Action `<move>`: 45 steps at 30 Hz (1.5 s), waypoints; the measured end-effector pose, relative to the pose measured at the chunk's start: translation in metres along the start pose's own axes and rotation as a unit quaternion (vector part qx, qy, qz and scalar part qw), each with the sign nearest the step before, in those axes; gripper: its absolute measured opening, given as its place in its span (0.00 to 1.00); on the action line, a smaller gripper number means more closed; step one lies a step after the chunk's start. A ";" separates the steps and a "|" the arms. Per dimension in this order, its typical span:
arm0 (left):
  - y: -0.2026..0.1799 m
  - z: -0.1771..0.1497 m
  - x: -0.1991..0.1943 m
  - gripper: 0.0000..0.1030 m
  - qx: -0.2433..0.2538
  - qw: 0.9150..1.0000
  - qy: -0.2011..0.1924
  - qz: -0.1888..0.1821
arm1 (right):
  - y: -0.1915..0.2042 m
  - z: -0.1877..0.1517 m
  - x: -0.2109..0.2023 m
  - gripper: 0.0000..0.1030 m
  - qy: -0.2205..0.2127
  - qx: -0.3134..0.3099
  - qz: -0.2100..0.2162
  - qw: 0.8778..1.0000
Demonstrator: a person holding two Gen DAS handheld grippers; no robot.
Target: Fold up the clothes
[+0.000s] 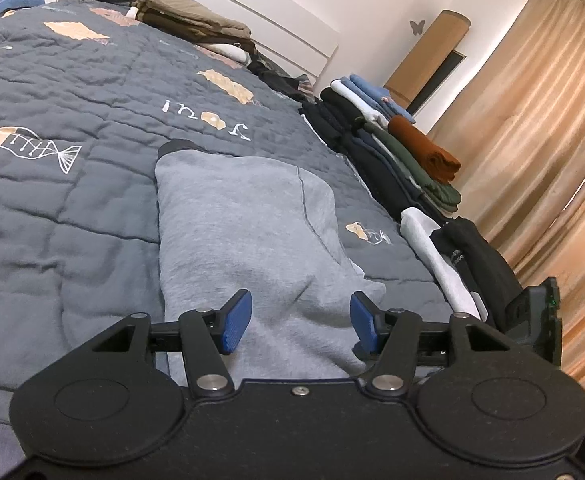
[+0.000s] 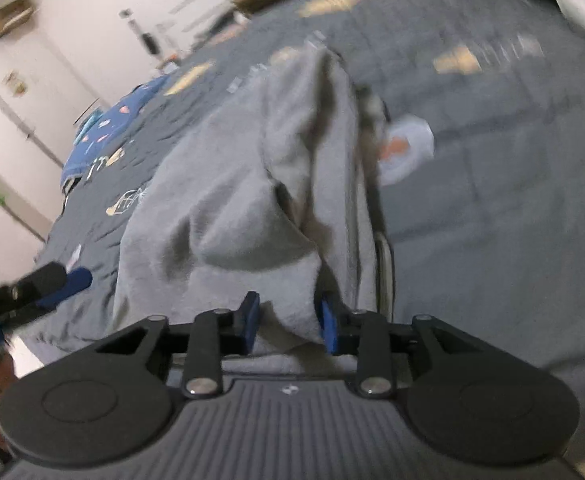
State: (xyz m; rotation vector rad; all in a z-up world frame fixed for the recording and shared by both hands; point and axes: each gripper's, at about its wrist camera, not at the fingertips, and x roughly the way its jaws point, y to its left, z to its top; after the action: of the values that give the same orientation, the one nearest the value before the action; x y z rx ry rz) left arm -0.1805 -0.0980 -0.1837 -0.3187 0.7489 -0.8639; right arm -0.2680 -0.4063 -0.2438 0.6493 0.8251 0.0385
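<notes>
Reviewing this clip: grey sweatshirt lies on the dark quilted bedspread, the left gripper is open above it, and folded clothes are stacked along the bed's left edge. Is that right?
One detail is wrong. In the left wrist view the stacks of folded clothes run along the bed's right edge, toward the curtains, not the left. The rest holds: the grey sweatshirt lies on the dark quilted bedspread, and the left gripper is open above it.

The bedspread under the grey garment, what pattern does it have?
Dark grey quilted bedspread with tan fish and fish-skeleton drawings; clearest in the left wrist view.
</notes>
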 end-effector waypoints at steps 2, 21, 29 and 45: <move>-0.001 -0.001 -0.001 0.52 0.000 1.000 -0.001 0.000 | -0.009 0.001 -0.007 0.08 -0.002 0.034 0.018 0.999; -0.002 0.001 -0.003 0.53 0.004 1.000 0.003 0.005 | -0.017 -0.014 -0.044 0.11 -0.002 0.053 -0.033 0.998; -0.001 0.007 -0.004 0.53 0.001 1.000 0.001 -0.002 | -0.019 0.023 -0.086 0.17 -0.096 0.056 -0.012 0.994; 0.001 0.007 0.007 0.54 0.029 0.999 0.020 0.008 | 0.006 0.116 0.045 0.39 -0.024 -0.078 -0.045 0.996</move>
State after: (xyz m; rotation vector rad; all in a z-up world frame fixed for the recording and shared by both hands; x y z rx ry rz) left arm -0.1720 -0.1034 -0.1829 -0.2449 0.7613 -0.8778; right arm -0.1551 -0.4498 -0.2127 0.4636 0.7966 0.0053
